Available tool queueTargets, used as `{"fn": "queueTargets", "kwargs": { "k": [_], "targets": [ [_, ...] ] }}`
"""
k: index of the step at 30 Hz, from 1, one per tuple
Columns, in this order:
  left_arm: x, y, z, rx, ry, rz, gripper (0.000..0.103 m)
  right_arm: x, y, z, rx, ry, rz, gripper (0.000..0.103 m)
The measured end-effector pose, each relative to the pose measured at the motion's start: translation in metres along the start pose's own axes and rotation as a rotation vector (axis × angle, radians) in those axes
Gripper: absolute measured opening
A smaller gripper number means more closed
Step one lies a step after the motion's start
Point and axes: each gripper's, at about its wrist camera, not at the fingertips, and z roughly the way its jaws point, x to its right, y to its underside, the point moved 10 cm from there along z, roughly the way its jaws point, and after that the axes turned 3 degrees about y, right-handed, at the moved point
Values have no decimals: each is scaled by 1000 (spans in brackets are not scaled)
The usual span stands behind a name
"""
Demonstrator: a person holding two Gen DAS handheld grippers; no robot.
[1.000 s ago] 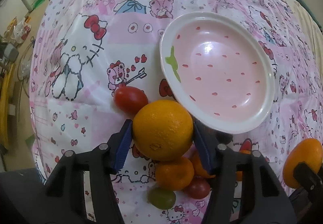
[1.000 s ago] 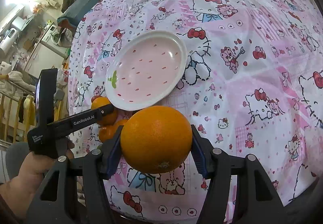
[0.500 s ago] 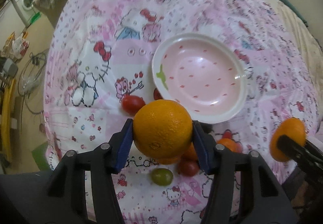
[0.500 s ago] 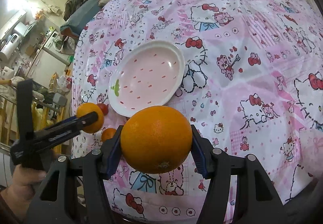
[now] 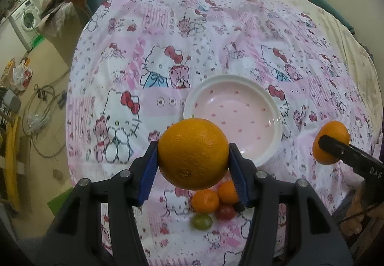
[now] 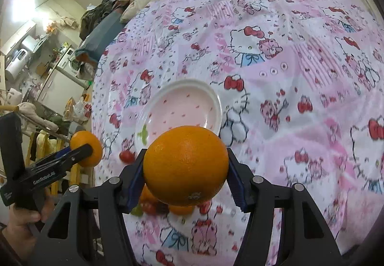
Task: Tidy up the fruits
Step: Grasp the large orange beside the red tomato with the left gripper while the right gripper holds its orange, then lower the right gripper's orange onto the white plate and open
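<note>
Pink cartoon-print cloth (image 5: 216, 33) spread beneath both tongs, white-rimmed pink plate (image 5: 276, 110) empty just ahead of them. Left tongs (image 5: 193, 158) clenched on one orange (image 5: 193, 153), right tongs (image 6: 186, 170) clenched on another orange (image 6: 186, 165), both aloft. Best lowered into the plate's middle before releasing; smaller fruits (image 5: 211, 203) clustered below the left tongs.

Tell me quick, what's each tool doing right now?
Left tool: closed on an orange.
Right tool: closed on another orange.
</note>
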Motion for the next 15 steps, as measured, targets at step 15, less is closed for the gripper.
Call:
{"fn": "queueTargets", "kwargs": {
  "k": [15],
  "targets": [
    [8, -31, 56, -52, -1, 57, 52, 3, -47, 73, -76, 75, -102, 63]
  ]
}}
